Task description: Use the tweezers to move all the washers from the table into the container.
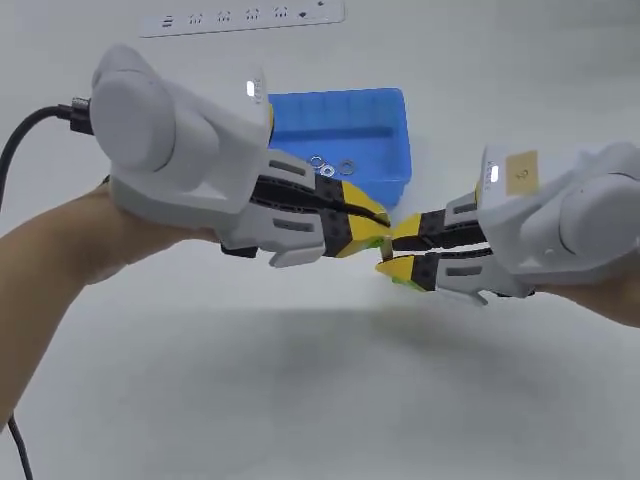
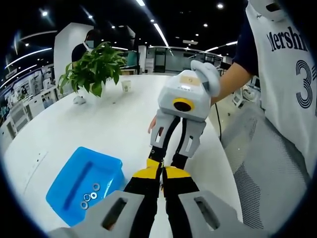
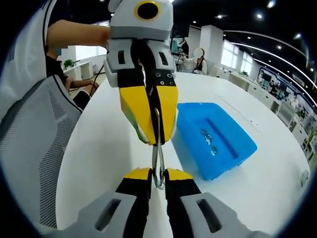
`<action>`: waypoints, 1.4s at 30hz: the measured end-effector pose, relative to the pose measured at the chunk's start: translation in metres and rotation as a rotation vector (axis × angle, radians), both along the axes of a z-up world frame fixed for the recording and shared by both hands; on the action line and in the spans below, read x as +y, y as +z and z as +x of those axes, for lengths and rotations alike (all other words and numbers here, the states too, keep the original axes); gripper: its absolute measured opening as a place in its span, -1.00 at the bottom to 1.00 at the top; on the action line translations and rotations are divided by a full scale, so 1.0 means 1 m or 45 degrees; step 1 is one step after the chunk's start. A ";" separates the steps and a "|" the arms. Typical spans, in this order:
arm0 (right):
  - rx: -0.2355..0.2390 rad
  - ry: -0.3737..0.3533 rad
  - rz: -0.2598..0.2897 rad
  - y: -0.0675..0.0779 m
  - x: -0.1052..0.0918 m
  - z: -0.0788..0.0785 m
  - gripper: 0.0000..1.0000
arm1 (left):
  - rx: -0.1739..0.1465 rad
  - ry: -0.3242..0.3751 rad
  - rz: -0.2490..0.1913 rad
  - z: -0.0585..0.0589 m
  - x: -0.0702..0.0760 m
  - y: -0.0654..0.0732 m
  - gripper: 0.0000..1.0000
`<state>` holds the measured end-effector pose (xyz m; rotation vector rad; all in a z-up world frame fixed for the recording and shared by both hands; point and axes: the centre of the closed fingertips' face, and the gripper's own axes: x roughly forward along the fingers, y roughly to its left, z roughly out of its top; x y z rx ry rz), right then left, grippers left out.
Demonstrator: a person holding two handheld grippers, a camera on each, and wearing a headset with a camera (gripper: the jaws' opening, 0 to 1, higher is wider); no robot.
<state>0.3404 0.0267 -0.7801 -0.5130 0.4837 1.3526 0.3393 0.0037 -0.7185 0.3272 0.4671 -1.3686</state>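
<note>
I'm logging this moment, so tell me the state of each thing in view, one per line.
Tweezers: held above the table, clamped at both ends.
Left gripper: shut on the tweezers.
Right gripper: shut on the tweezers' other end.
Container: upright, open-topped.
Washers: lying inside the container.

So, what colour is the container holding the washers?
The container is blue, clearest in the right gripper view.
</note>
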 end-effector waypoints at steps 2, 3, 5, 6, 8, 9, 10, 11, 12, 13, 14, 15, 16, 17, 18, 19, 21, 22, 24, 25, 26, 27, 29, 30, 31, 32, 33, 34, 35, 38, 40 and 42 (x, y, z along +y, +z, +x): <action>0.002 0.004 0.004 0.000 0.000 0.000 -0.78 | 0.006 0.003 -0.004 0.000 0.000 0.000 -0.88; 0.005 0.009 0.005 0.000 0.000 0.000 -0.79 | 0.006 0.002 -0.004 0.001 0.000 0.000 -0.88; 0.014 0.025 0.002 0.000 0.000 0.000 -0.79 | 0.003 -0.003 -0.003 0.000 0.000 0.000 -0.88; 0.018 0.032 0.002 0.000 0.000 0.000 -0.79 | 0.002 -0.006 -0.002 0.000 -0.001 0.000 -0.88; 0.033 0.035 0.018 0.000 0.000 0.000 -0.79 | 0.002 -0.012 0.001 0.000 0.000 0.000 -0.88; 0.050 0.033 0.036 0.000 0.000 0.000 -0.79 | 0.006 -0.014 0.000 -0.001 0.000 0.000 -0.88; 0.077 0.026 0.061 0.000 0.000 0.000 -0.79 | 0.006 -0.014 0.000 -0.001 0.000 0.000 -0.88; 0.127 0.003 0.095 0.000 0.000 0.000 -0.79 | 0.007 -0.012 0.000 -0.001 0.000 0.000 -0.88; 0.126 0.006 0.094 0.000 0.000 0.002 -0.79 | 0.005 -0.008 0.003 0.000 0.001 0.000 -0.88; 0.114 0.016 0.087 0.000 0.000 0.002 -0.79 | 0.004 -0.009 0.007 0.000 0.001 0.000 -0.88; 0.110 0.023 0.085 0.000 0.000 0.001 -0.79 | 0.002 -0.014 0.013 0.000 0.001 0.000 -0.88; 0.103 0.034 0.076 0.000 0.001 0.000 -0.79 | 0.001 -0.017 0.017 -0.001 0.001 0.000 -0.88; 0.099 0.041 0.073 0.000 0.001 0.000 -0.80 | 0.000 -0.018 0.019 0.000 0.001 0.000 -0.88; 0.095 0.047 0.070 0.000 0.001 0.000 -0.80 | -0.002 -0.019 0.020 0.000 0.001 0.000 -0.88; 0.093 0.050 0.067 0.000 0.001 0.000 -0.80 | 0.000 -0.017 0.019 0.000 0.001 0.000 -0.89; 0.086 0.056 0.062 0.000 0.001 0.000 -0.80 | 0.002 -0.015 0.017 0.000 0.001 0.000 -0.89; 0.076 0.067 0.059 0.000 0.002 -0.001 -0.80 | 0.014 -0.011 0.011 0.000 0.003 0.000 -0.88; 0.071 0.073 0.059 0.000 0.002 -0.001 -0.80 | 0.011 -0.012 0.014 0.000 0.003 0.000 -0.88; 0.066 0.085 0.056 0.000 0.004 -0.002 -0.80 | 0.004 -0.018 0.028 -0.001 0.005 0.000 -0.89; 0.065 0.090 0.054 0.001 0.005 -0.002 -0.80 | 0.006 -0.019 0.029 -0.001 0.006 0.000 -0.89; 0.058 0.097 0.051 0.002 0.006 -0.003 -0.80 | 0.006 -0.021 0.031 -0.002 0.006 0.001 -0.89; 0.052 0.100 0.050 0.003 0.007 -0.004 -0.80 | 0.002 -0.023 0.035 -0.003 0.007 0.003 -0.89; 0.044 0.104 0.054 0.008 0.009 -0.003 -0.80 | -0.008 -0.023 0.035 -0.003 0.009 0.007 -0.89; 0.039 0.106 0.057 0.009 0.010 -0.003 -0.80 | -0.010 -0.020 0.034 -0.003 0.011 0.009 -0.89; 0.033 0.106 0.061 0.012 0.011 -0.002 -0.80 | -0.014 -0.013 0.029 -0.003 0.013 0.012 -0.89; 0.031 0.106 0.063 0.014 0.012 -0.002 -0.80 | -0.017 -0.008 0.026 -0.002 0.014 0.014 -0.89; 0.025 0.105 0.067 0.018 0.014 -0.001 -0.80 | -0.023 -0.003 0.024 -0.002 0.016 0.017 -0.89; 0.019 0.105 0.068 0.020 0.015 0.000 -0.80 | -0.029 0.000 0.024 -0.001 0.017 0.020 -0.89; 0.011 0.107 0.070 0.023 0.017 0.000 -0.80 | -0.035 0.000 0.025 -0.001 0.018 0.022 -0.89; -0.016 0.112 0.075 0.032 0.021 0.003 -0.80 | -0.068 -0.004 0.034 0.000 0.021 0.032 -0.89; -0.014 0.098 0.093 0.036 0.022 0.005 -0.80 | -0.082 -0.012 0.039 0.001 0.023 0.036 -0.89; -0.022 0.085 0.099 0.039 0.023 0.005 -0.80 | -0.090 -0.017 0.043 0.002 0.025 0.039 -0.89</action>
